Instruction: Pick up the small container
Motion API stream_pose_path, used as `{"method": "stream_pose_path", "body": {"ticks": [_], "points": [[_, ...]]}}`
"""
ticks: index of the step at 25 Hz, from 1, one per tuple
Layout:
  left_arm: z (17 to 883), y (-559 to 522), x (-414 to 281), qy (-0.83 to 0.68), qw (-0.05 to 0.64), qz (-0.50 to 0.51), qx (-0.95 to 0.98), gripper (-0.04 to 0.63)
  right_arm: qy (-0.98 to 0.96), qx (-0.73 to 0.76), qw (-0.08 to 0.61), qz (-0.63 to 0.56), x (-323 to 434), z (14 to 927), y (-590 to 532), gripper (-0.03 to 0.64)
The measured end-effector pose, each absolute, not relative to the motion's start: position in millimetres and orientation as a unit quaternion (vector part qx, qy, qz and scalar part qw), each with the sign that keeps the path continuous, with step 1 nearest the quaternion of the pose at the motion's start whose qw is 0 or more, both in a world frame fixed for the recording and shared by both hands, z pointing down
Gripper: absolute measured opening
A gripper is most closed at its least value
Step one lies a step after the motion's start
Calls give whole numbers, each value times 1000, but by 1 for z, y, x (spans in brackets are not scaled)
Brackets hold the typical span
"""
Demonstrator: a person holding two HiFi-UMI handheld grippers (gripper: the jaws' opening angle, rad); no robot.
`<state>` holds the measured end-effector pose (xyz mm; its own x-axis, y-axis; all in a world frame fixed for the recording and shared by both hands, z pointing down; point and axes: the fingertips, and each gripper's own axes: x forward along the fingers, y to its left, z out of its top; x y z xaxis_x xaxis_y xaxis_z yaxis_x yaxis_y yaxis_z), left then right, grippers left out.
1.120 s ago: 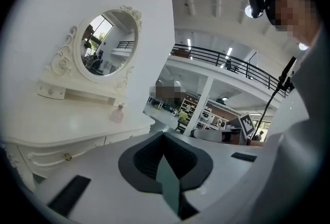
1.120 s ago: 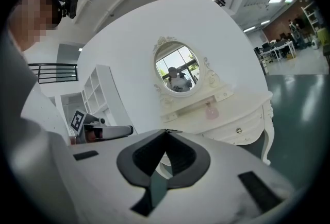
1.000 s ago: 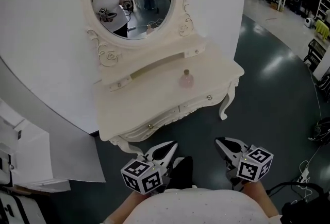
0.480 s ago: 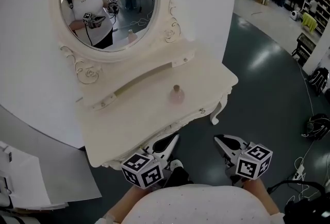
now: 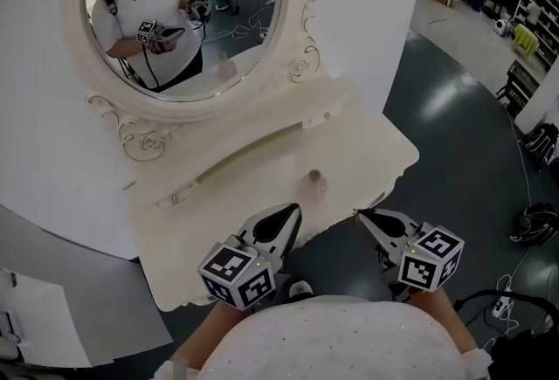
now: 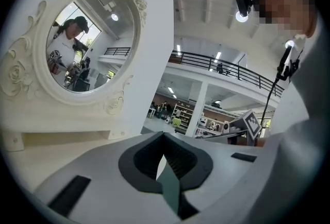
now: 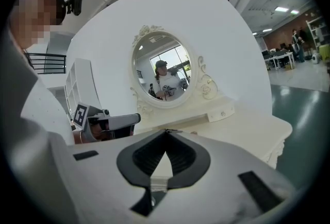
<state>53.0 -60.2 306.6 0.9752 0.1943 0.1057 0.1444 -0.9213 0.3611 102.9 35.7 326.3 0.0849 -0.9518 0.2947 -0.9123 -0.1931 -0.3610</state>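
Note:
The small container [image 5: 314,183], a pale pink bottle with a round stopper, stands upright on the white dressing table [image 5: 218,203] near its front edge. My left gripper [image 5: 293,210] is shut and empty, its tip just left of the bottle and a little nearer to me. My right gripper [image 5: 360,214] is also shut with nothing held, its tip to the right of the bottle, over the table's front corner. The left gripper view shows closed jaws [image 6: 164,135] pointing past the mirror. In the right gripper view the closed jaws [image 7: 166,130] hide the bottle.
An oval mirror [image 5: 175,11] in an ornate white frame rises behind the tabletop and reflects the person. A raised ledge with small knobs [image 5: 253,147] runs along the back of the table. Dark floor [image 5: 472,151] lies right, with cables [image 5: 537,221] at the edge.
The view has closed in on the dressing table. Both gripper tips now reach its front edge, either side of the bottle, where before they hung over the floor short of it. Both stay shut.

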Motion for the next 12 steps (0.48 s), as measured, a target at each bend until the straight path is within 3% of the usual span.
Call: {"method": "stream_pose_path", "body": {"ticks": [7, 12], "points": [[313, -94, 80, 80, 182, 64, 978, 0, 641, -727, 34, -244, 126, 342, -2, 3], [345, -104, 85, 50, 208, 99, 972, 0, 662, -705, 114, -228, 135, 343, -16, 3]]}}
